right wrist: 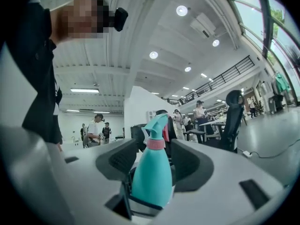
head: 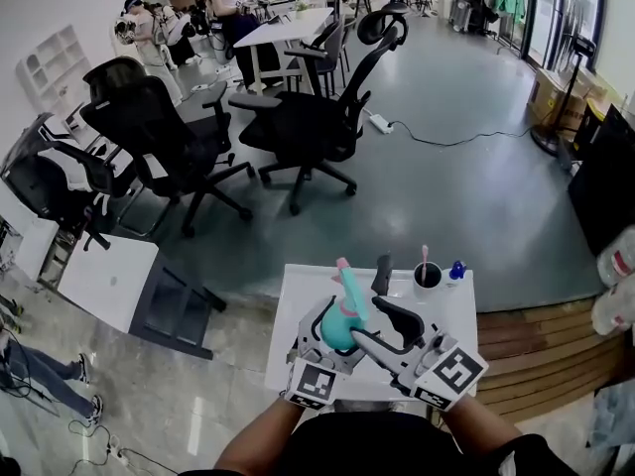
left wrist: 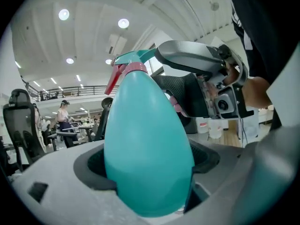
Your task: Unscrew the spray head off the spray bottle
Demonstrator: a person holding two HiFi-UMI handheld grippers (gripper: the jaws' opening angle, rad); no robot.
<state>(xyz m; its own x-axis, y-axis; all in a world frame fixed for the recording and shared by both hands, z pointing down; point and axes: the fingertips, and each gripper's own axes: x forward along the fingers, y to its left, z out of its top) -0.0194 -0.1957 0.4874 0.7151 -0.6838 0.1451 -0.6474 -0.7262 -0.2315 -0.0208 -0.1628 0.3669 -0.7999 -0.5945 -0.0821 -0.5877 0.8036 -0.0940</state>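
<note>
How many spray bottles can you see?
1. The spray bottle is over the white table. The left gripper is clamped on its body, and the right gripper has its jaws open on either side. Another could be hidden.

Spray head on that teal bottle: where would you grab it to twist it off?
Probably at the pink collar just under the spray head, pinched from its two sides: it is round and even, while the head above juts out to one side.
</note>
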